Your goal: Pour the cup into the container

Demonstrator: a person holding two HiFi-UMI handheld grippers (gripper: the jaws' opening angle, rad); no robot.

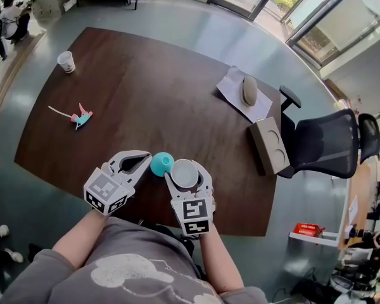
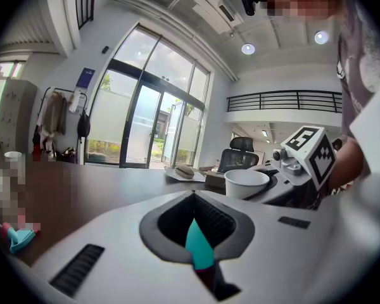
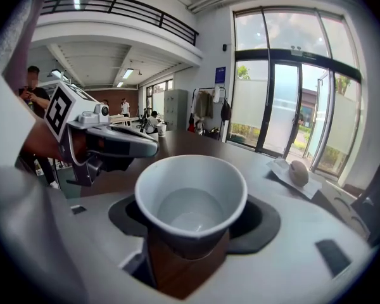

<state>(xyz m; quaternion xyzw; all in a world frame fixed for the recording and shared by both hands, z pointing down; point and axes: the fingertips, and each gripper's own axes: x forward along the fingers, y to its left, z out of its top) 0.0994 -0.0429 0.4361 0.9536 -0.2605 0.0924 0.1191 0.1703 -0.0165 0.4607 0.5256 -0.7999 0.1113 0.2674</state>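
My right gripper [image 1: 187, 176] is shut on a white paper cup [image 1: 184, 171], held upright low over the near part of the brown table [image 1: 145, 87]. In the right gripper view the cup [image 3: 191, 195] fills the space between the dark pads; its inside looks pale, and I cannot tell what is in it. A small teal container [image 1: 162, 163] stands just left of the cup. My left gripper [image 1: 149, 159] has its jaws drawn together on the container's left edge. In the left gripper view a teal sliver of the container [image 2: 199, 246] shows in the narrow gap.
Another white cup [image 1: 66, 61] stands far left on the table, and a teal and pink toy [image 1: 80, 116] lies nearer. At the right are a paper sheet with a stone-like lump [image 1: 249, 90], a cardboard box [image 1: 270, 145] and a black office chair [image 1: 326, 141].
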